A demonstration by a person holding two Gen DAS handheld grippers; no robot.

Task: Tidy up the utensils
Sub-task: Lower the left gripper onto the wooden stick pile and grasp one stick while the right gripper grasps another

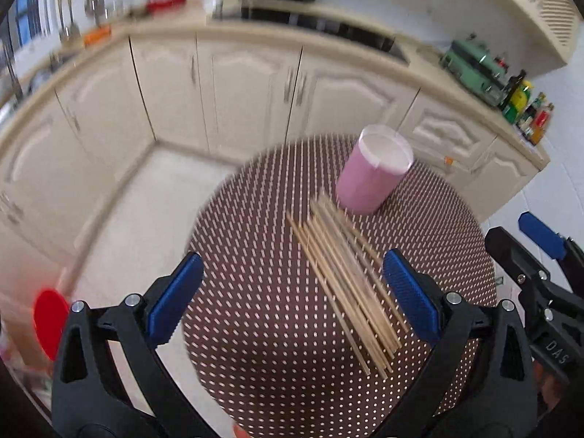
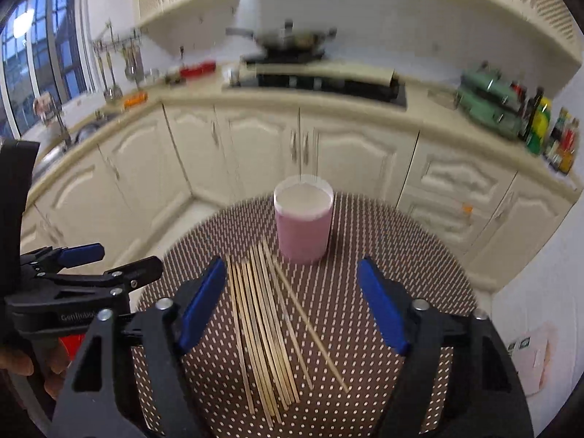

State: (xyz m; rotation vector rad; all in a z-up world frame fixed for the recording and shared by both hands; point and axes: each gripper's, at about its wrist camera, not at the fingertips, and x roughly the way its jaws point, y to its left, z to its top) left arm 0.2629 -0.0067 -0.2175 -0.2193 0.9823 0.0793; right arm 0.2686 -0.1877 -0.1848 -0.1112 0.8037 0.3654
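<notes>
Chopsticks (image 2: 262, 332), roughly a dozen, beside one pink cup (image 2: 303, 226).

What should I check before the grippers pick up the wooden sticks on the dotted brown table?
1. Pink cylindrical cup upright with open top: ok.
2. Thin wooden sticks lying flat on the round dotted brown table: ok.
3. Sticks bundled: not ok, one lies apart at an angle.
4. Left gripper open, empty: ok.
5. Right gripper open, empty: ok.
6. Cup empty inside: cannot tell.
</notes>
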